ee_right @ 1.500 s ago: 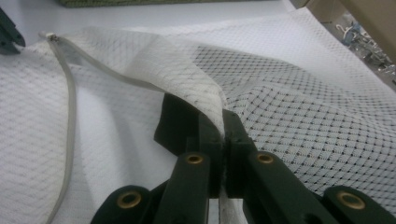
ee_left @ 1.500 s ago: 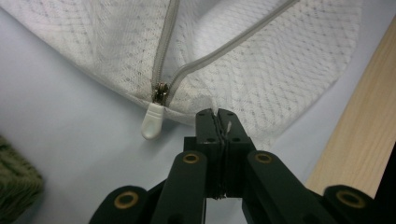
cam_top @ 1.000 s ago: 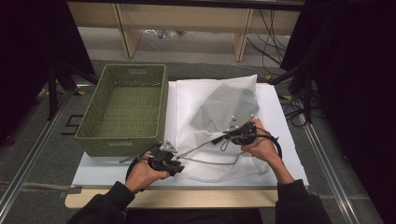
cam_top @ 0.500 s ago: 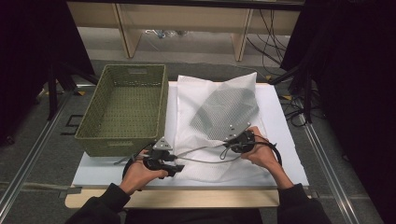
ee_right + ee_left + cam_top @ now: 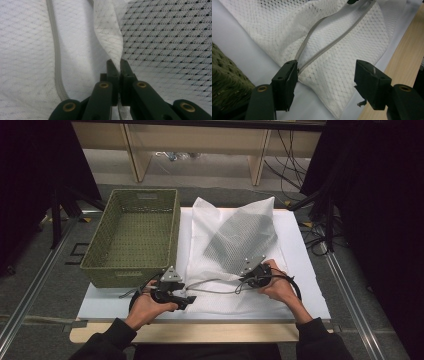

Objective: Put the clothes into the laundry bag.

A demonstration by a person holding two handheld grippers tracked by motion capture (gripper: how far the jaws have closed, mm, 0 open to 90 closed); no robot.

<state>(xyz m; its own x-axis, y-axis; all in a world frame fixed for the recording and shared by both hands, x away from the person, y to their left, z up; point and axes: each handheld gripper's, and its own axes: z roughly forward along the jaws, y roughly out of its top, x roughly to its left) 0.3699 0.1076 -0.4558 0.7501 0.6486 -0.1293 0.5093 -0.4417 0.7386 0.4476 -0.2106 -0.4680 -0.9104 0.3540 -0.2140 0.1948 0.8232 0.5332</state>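
High view shows the green woven basket (image 5: 131, 236) at about ten o'clock on the white board (image 5: 310, 285), and just beside its right wall lies the white mesh laundry bag (image 5: 235, 240), with a grey patch showing through the net. My left gripper (image 5: 187, 300) is at seven o'clock of the bag, at its near corner. Its jaws have just been opening and now stand released; in the left gripper view the corner of the bag and the end of the grey zipper (image 5: 329, 47) lie between them, and the left pad touches the zipper end. My right gripper (image 5: 243, 281) is at five o'clock, clenched on a fold of the bag's mesh (image 5: 110, 47).
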